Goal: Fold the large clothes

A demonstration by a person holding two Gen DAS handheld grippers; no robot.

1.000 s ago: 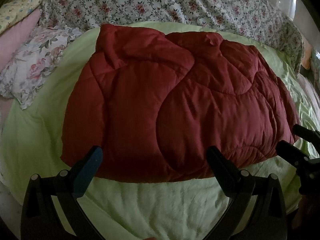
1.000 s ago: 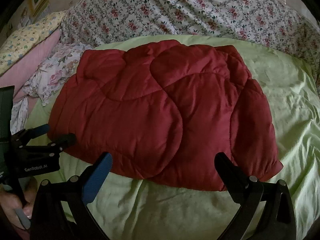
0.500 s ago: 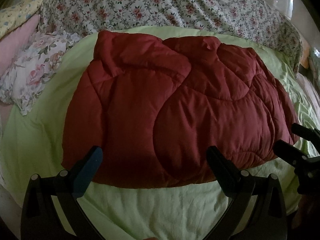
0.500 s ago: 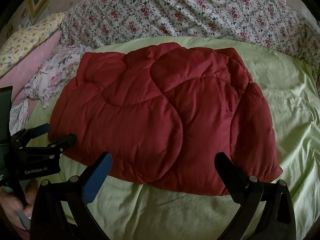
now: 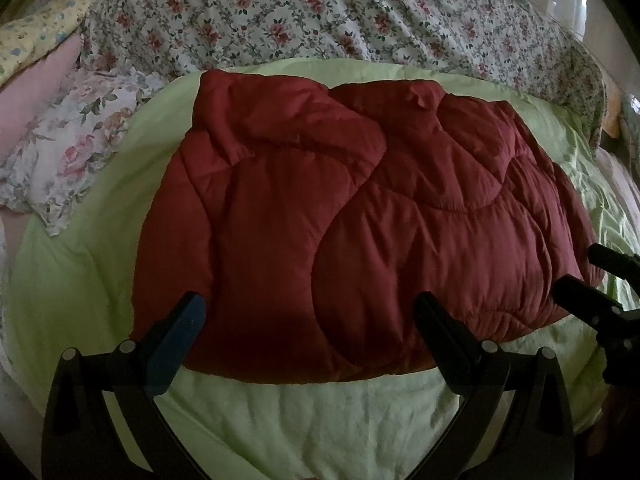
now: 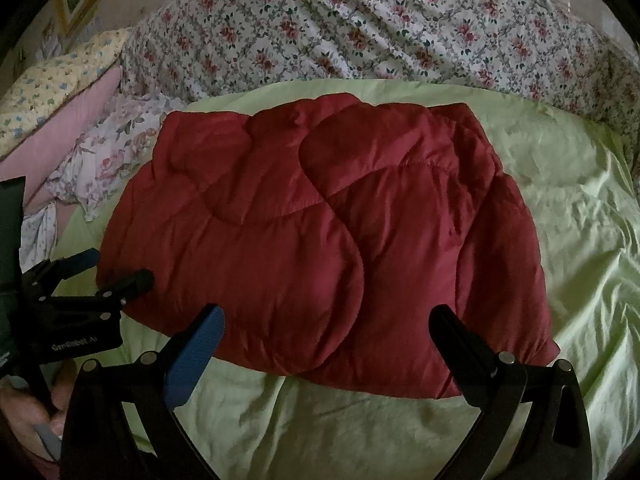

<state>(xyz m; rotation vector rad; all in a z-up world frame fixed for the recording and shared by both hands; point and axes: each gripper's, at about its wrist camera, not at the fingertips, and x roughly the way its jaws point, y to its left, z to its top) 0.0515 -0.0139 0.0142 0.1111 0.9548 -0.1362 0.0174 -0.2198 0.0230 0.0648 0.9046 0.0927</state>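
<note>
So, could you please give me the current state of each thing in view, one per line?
red quilted comforter: folded into a thick bundle, lying flat on the green sheet, not gripped.
green sheet: spread over the bed, wrinkled.
left gripper: open, empty, at the comforter's near edge.
right gripper: open, empty, at the comforter's near edge.
floral pillow: lying left of the comforter.

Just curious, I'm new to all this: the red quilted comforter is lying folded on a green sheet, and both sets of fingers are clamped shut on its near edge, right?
Not quite. The red quilted comforter does lie folded on the green sheet, but neither tool grips it. The left gripper and the right gripper both have their fingers spread wide open, just short of the near edge. Each wrist view shows this.
</note>
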